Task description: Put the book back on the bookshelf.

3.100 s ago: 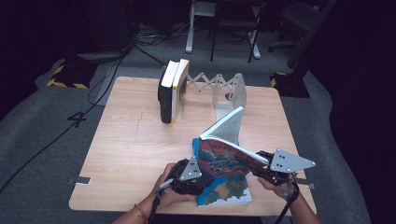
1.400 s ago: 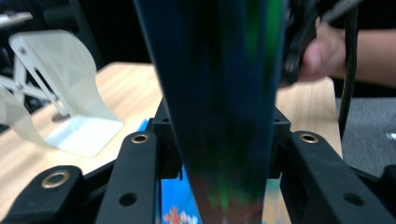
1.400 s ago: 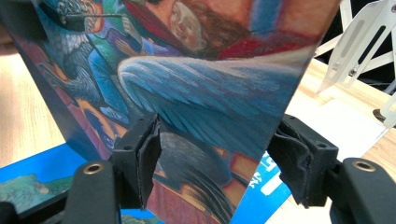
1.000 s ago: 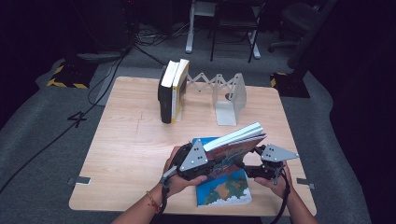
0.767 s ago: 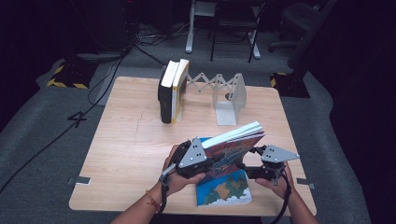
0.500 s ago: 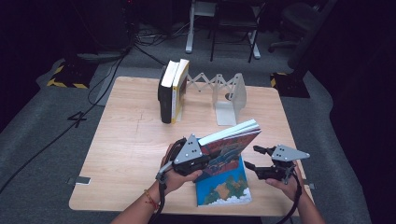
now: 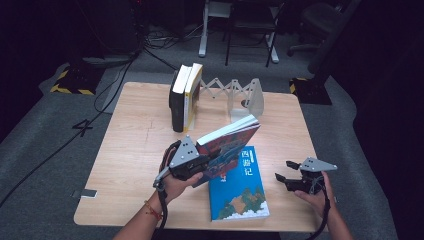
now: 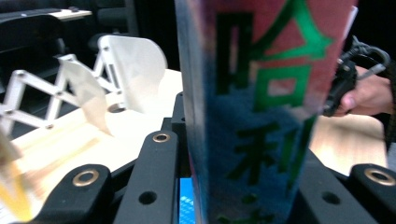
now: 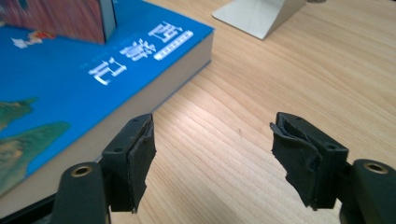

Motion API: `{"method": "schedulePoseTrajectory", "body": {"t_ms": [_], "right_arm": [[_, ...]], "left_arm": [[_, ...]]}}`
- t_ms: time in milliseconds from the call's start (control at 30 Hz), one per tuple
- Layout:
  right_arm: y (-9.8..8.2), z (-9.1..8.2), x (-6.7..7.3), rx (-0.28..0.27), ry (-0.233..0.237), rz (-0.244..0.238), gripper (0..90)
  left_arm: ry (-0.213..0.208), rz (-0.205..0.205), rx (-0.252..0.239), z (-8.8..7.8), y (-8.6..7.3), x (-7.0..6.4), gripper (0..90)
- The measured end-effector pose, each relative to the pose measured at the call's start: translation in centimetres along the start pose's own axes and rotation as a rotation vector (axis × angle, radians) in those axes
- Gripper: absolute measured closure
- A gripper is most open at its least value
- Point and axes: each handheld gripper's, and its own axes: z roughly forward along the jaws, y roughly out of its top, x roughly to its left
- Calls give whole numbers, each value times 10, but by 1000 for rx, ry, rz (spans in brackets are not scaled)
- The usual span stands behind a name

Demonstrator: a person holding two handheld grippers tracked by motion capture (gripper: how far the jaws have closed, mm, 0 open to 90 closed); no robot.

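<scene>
1. The left gripper [image 7: 200, 167] is clamped on the near end of the red book [image 7: 227, 147]. In the left gripper view the red book [image 8: 261, 107] stands between the black jaws with its spine toward the camera. Keep that grip firm, as the far end hangs unsupported.
2. The red book is in the air, tilted, just above the blue book [image 7: 237, 187] that lies flat on the table [image 7: 130, 145]. Its far end points toward the rack [image 7: 235, 92].
3. Judged from this, the step is carrying the red book to the rack. Raise it well clear of the blue book before turning it upright.
4. Aim for the gap behind the blue book, between the standing books [image 7: 185, 97] and the rack's white end plate [image 7: 252, 97], and enter spine down.
5. The right gripper [image 7: 285, 181], right of the blue book, is empty; its jaws have just been opening and stand apart over bare wood. The right gripper [image 9: 212, 158] could steady the loose far end, or wait beside the blue book [image 9: 88, 70].
</scene>
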Motion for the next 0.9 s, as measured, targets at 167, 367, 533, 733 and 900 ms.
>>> {"method": "schedulePoseTrajectory", "body": {"t_ms": [167,367,533,733,900], "right_arm": [[-3,2,-3,9,-11,12,305],[-5,4,-3,22,-12,12,304],[-5,5,-3,25,-15,14,303],[-6,6,-4,25,-13,26,304],[-7,9,-3,40,-12,17,305]], "left_arm": [[56,-13,2,-10,-2,13,740],[116,-46,-8,-20,-6,28,741],[164,-59,-9,-24,-8,38,741],[217,-48,-4,-19,-3,45,741],[257,-80,-4,-5,-2,57,741]]}}
